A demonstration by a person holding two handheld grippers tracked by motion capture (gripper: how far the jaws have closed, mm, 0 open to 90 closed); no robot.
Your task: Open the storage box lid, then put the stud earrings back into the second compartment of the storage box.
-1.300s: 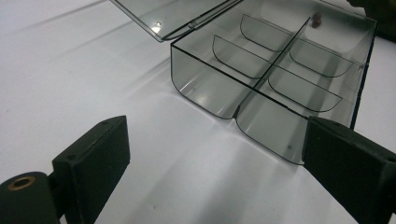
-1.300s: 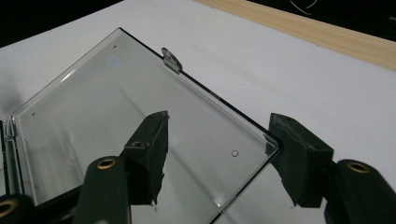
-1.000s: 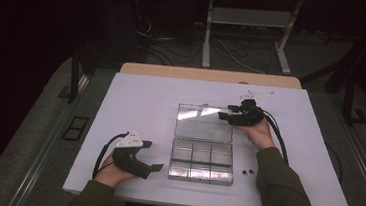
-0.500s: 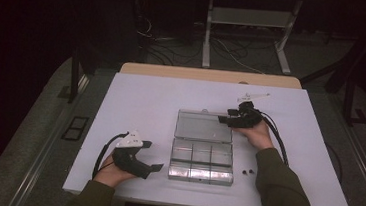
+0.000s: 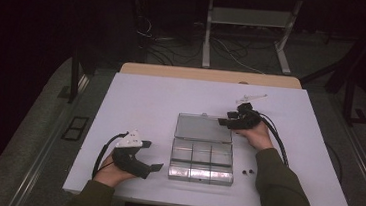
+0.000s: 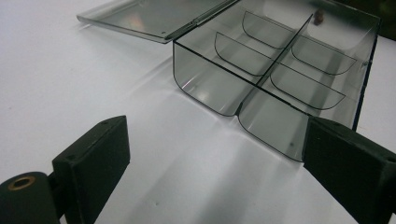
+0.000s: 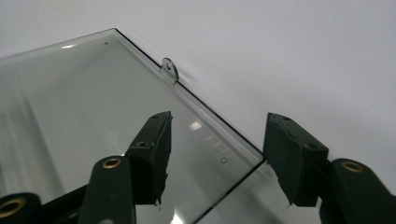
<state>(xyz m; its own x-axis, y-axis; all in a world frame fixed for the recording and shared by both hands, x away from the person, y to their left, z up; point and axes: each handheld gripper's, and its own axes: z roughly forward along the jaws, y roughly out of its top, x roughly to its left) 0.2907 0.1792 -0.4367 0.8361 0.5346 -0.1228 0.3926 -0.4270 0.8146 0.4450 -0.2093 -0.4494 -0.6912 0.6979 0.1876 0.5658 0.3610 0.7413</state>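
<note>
A clear plastic compartment box [image 5: 200, 174] lies at the table's middle, its lid [image 5: 203, 128] folded back flat on the far side. My right gripper [image 5: 226, 118] is at the lid's far right corner. In the right gripper view its jaws [image 7: 219, 135] straddle that corner [image 7: 243, 156], one over the lid and one over bare table. They have just been closing a little, but the pads do not press the lid. My left gripper [image 5: 152, 155] rests left of the box, jaws [image 6: 215, 140] wide open on bare table facing the box's end wall [image 6: 224, 93].
Two small dark bits [image 5: 248, 172] lie on the white table [image 5: 136, 99] right of the box, by the right forearm. The lid has a small latch tab [image 7: 169, 69] on its far edge. A wooden strip [image 5: 208, 75] borders the table's far side.
The right gripper has shifted slightly towards the near side, and the lid's far edge sits a little lower in the picture. The left gripper has stayed put.
</note>
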